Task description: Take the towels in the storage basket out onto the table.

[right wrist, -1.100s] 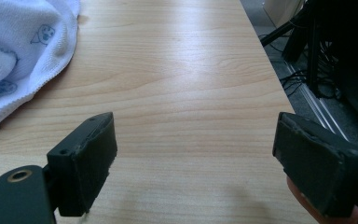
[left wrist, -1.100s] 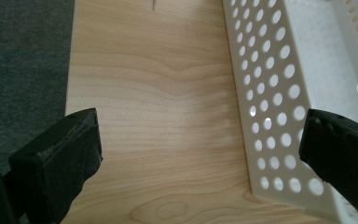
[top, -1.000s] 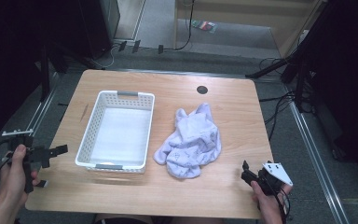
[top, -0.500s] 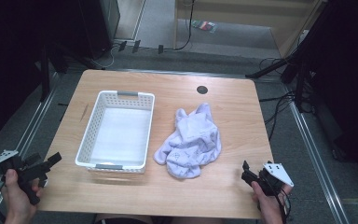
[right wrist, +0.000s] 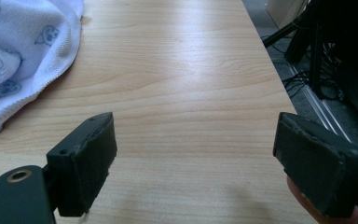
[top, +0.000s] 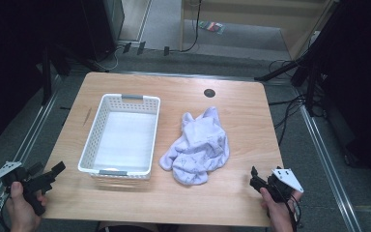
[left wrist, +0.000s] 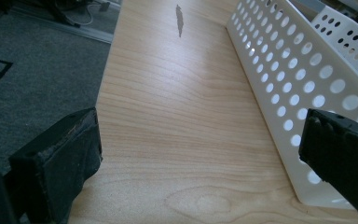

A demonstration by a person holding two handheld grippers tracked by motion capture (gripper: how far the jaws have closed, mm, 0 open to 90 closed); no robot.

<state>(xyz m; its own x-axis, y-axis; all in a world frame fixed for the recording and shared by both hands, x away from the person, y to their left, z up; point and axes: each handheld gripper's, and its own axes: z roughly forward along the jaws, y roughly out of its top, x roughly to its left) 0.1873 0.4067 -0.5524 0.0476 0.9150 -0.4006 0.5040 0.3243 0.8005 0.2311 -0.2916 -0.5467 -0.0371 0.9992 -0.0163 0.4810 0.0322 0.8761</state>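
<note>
A white perforated basket stands empty on the left half of the wooden table. A crumpled white towel with small printed figures lies to its right. My left gripper hangs at the table's near left corner, open, with nothing between its fingers. In the left gripper view its jaws stand wide apart, and the basket's wall runs along the right. My right gripper rests low at the near right corner, also open and empty. The towel's edge lies ahead and to its left.
A dark round hole sits near the table's far edge. A thin dark mark lies left of the basket. Metal rails and cables run along the grey floor beside the table.
My left gripper has drawn back toward the person and down to the near left corner. The right gripper, basket and towel have stayed put.
</note>
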